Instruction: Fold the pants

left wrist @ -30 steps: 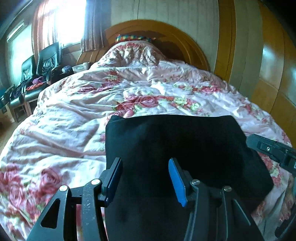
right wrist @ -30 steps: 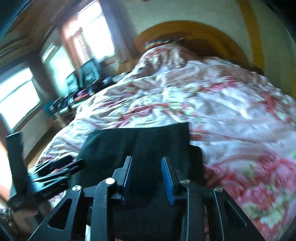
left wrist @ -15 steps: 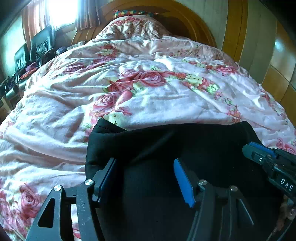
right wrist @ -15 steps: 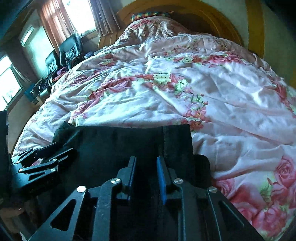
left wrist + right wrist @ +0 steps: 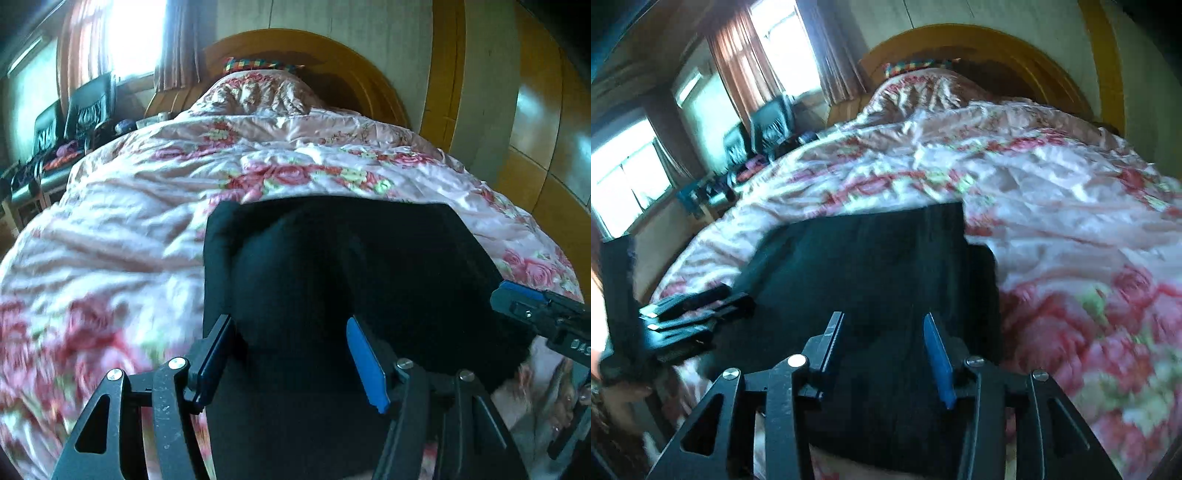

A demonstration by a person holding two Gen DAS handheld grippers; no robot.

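Observation:
The black pants [image 5: 369, 266] lie folded into a wide block on the rose-patterned bedspread [image 5: 122, 236]; a soft bulge rises at their near left. My left gripper [image 5: 288, 321] hovers over that near left part, jaws wide apart, with the cloth below and between the fingers but no pad pressing on it. In the right wrist view the pants [image 5: 871, 258] end in a straight far edge. My right gripper [image 5: 882, 315] is over their near right part, its jaws opening, with nothing pinched. Each gripper also shows in the other's view: right gripper [image 5: 535, 310], left gripper [image 5: 690, 310].
The bed runs away to a pillow mound [image 5: 258, 92] and a curved wooden headboard [image 5: 314, 48]. Dark chairs [image 5: 77, 122] stand under a bright curtained window on the left. A wooden wardrobe wall [image 5: 535, 122] lines the right side.
Both grippers dipped toward the bed half a second ago and have drawn back up. The left jaws have spread wider. The right jaws narrowed, then spread again. The pants' near left now bulges.

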